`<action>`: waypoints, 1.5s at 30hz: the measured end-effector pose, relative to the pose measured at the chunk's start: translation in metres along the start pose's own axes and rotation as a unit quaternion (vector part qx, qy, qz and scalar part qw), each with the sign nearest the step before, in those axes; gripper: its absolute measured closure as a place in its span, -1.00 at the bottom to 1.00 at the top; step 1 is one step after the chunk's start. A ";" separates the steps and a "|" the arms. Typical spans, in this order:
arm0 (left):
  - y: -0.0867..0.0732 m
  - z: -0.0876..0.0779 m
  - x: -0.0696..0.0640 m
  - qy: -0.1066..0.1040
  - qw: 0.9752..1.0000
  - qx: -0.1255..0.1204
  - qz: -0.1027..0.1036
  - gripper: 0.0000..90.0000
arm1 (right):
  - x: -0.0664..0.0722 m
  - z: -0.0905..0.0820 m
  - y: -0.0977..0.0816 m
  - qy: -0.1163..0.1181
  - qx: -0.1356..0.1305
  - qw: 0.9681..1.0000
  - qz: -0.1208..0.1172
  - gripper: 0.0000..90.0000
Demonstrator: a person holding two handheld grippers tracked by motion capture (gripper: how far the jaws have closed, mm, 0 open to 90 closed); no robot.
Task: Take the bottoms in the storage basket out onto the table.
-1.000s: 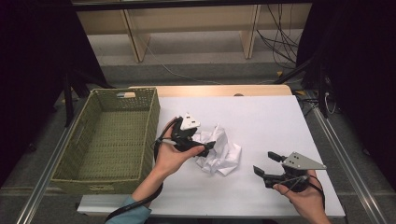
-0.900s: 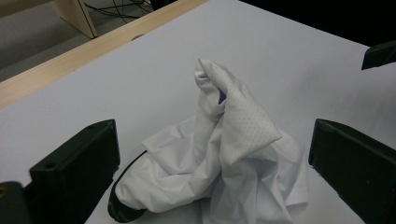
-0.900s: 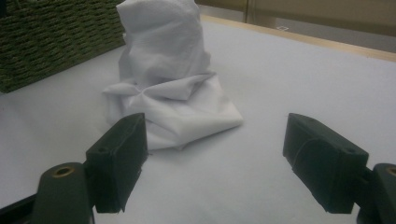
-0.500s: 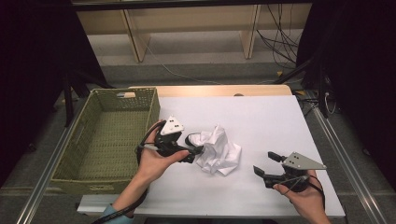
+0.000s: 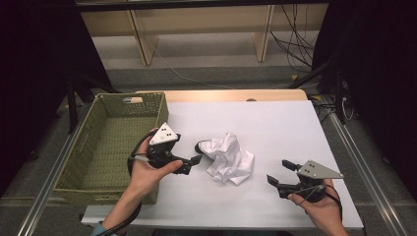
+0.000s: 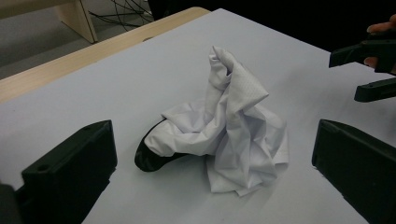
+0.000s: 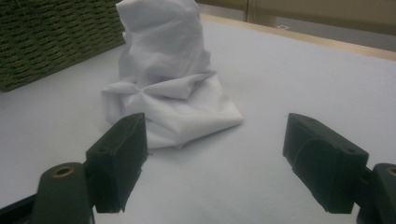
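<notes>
The white surface (image 5: 295,128) carries a green woven basket (image 5: 98,147) along the side behind the left hand-held gripper (image 5: 192,164), with bare room beyond and to the right of everything on it. Near the middle lies a crumpled white cloth (image 5: 230,158) with a dark patch at one end, bunched up into a peak, its longer run slanting from the basket side toward the near right.

The left hand-held gripper sits just beside the cloth, jaws apart and pointing straight at its dark end; in the left gripper view the cloth (image 6: 224,135) lies squarely between and ahead of the two jaws, close. The right hand-held gripper (image 5: 280,174) rests near the front edge, jaws also apart and holding nothing, with a clear strip of surface between it and the cloth; in the right gripper view the cloth (image 7: 168,79) stands ahead and a little to the left of its jaw line.

The left one looks nearer, so a short push forward would probably bring it onto the cloth. The basket wall is close behind that hand, which leaves little room to draw back.
</notes>
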State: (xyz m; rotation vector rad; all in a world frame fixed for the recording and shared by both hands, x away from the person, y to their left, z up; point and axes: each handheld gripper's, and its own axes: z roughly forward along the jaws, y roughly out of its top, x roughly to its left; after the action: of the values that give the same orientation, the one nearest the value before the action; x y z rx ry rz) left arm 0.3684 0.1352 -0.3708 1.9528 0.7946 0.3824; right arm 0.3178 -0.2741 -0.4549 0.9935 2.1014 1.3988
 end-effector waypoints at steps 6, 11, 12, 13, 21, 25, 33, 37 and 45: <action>-0.007 -0.010 0.003 -0.002 1.000 -0.013 0.004 -1.00 | 0.000 0.000 0.000 0.000 0.002 1.000 0.001 -0.49; -0.009 -0.017 0.005 -0.001 1.000 -0.020 0.007 -1.00 | 0.000 0.000 0.000 0.000 0.003 1.000 -0.001 -0.49; -0.009 -0.018 0.005 0.000 1.000 -0.021 0.009 -1.00 | 0.000 0.000 0.000 0.000 0.002 1.000 0.000 -0.49; -0.009 -0.019 0.005 0.001 1.000 -0.021 0.010 -1.00 | -0.001 0.000 0.000 0.000 0.002 1.000 0.000 -0.49; -0.016 -0.029 0.008 0.000 1.000 -0.029 0.010 -1.00 | 0.000 -0.001 -0.001 0.000 0.005 1.000 -0.002 -0.49; -0.020 -0.034 0.010 0.001 0.999 -0.040 0.007 -1.00 | 0.000 0.000 -0.001 0.001 0.004 1.000 -0.002 -0.49; -0.032 -0.040 0.014 -0.003 0.999 -0.043 -0.001 -1.00 | -0.002 -0.002 -0.002 0.001 0.004 1.000 -0.003 -0.49; -0.039 -0.042 0.013 -0.007 0.998 -0.059 -0.009 -1.00 | -0.002 -0.002 -0.002 0.002 0.005 1.000 -0.003 -0.49; -0.042 -0.042 0.013 -0.009 0.998 -0.059 -0.009 -1.00 | -0.002 -0.001 -0.003 0.002 0.005 1.000 -0.002 -0.49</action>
State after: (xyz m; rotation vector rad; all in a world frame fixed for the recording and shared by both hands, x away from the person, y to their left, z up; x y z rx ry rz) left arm 0.3386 0.1858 -0.3868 1.8353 0.7607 0.3916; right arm 0.3174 -0.2765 -0.4573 0.9900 2.1149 1.3908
